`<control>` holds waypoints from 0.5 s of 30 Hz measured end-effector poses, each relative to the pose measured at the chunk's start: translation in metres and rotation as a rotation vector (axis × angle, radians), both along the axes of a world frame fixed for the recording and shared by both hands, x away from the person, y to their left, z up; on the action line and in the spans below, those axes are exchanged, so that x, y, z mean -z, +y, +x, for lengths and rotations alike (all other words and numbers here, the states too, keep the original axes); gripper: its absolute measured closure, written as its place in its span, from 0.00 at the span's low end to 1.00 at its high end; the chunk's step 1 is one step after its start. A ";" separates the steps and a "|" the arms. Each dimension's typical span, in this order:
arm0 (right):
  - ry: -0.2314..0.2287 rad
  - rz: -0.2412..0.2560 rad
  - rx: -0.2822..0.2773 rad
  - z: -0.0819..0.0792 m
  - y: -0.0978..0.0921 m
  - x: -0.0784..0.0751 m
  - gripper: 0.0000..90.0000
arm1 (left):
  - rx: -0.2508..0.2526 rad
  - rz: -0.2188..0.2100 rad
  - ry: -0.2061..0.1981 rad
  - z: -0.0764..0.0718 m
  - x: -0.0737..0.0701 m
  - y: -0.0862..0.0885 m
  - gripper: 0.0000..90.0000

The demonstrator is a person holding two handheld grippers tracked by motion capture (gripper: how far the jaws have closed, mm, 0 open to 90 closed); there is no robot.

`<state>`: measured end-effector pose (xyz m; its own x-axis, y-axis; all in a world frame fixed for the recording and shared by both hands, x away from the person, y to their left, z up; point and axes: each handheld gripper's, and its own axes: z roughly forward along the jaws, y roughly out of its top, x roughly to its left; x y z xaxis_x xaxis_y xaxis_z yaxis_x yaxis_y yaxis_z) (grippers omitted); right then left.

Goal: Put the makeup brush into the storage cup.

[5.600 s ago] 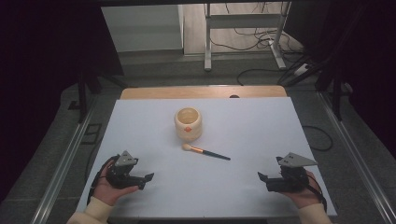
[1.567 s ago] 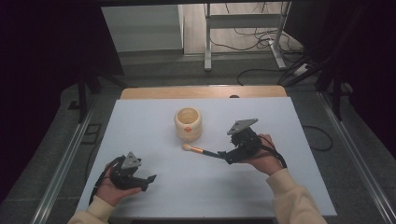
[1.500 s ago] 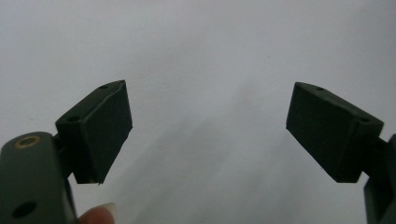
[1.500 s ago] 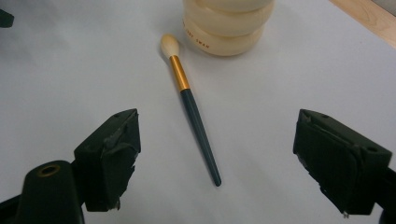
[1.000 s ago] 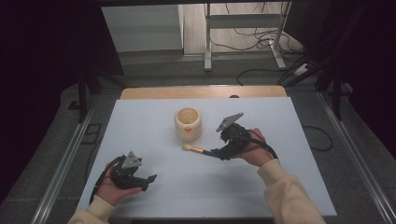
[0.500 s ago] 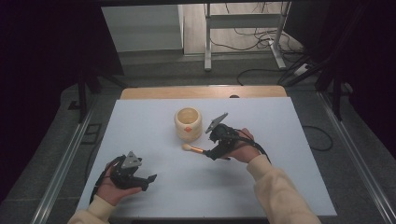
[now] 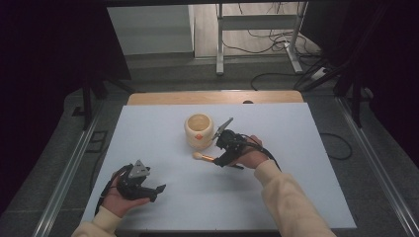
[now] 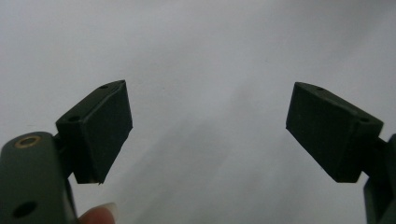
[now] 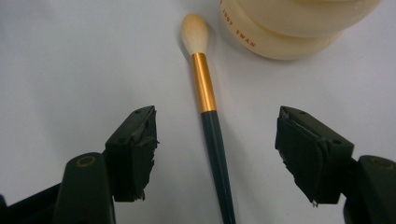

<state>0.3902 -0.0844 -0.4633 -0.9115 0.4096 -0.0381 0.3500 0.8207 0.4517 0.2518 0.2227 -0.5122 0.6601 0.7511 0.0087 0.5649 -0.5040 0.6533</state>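
Note:
A makeup brush (image 9: 208,112) with a pale tuft, gold ferrule and dark handle lies flat on the white table, beside a cream jar (image 7: 198,131). In the high view the brush (image 7: 203,157) pokes out left of my right gripper (image 7: 221,159). That gripper (image 9: 215,149) is open and straddles the handle, one jaw on each side, with clear gaps and no contact. The jar's base (image 9: 285,28) sits just past the tuft. My left gripper (image 7: 157,191) rests at the table's front left, open, and its jaws (image 8: 208,130) frame bare table.
The white table top (image 7: 306,148) has a wooden strip (image 7: 217,97) along its far edge. Metal rails (image 7: 64,182) run down both sides. A table frame and cables (image 7: 276,34) stand on the floor beyond.
My right gripper has travelled from the front right corner to the middle and lowered over the brush handle. The left gripper, brush and jar have stayed put.

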 end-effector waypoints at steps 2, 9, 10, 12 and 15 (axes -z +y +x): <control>0.006 -0.005 -0.004 0.001 0.003 0.002 0.34 | 0.001 0.001 -0.001 0.000 0.000 0.000 0.17; 0.016 -0.023 -0.018 0.004 0.011 0.007 0.36 | 0.001 0.001 -0.001 0.000 0.000 0.000 0.17; 0.018 -0.029 -0.018 0.004 0.012 0.008 0.36 | 0.002 0.002 -0.001 0.000 0.000 0.000 0.17; 0.021 -0.033 -0.022 0.005 0.013 0.011 0.37 | 0.003 0.003 0.000 0.000 0.000 0.000 0.17; 0.031 -0.045 -0.026 0.007 0.014 0.014 0.39 | 0.003 0.004 0.000 0.000 0.000 0.000 0.17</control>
<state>0.3969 -0.0702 -0.4773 -0.9229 0.3841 -0.0274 0.3414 0.8490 0.4033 0.2521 0.2231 -0.5124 0.6622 0.7493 0.0115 0.5634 -0.5079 0.6516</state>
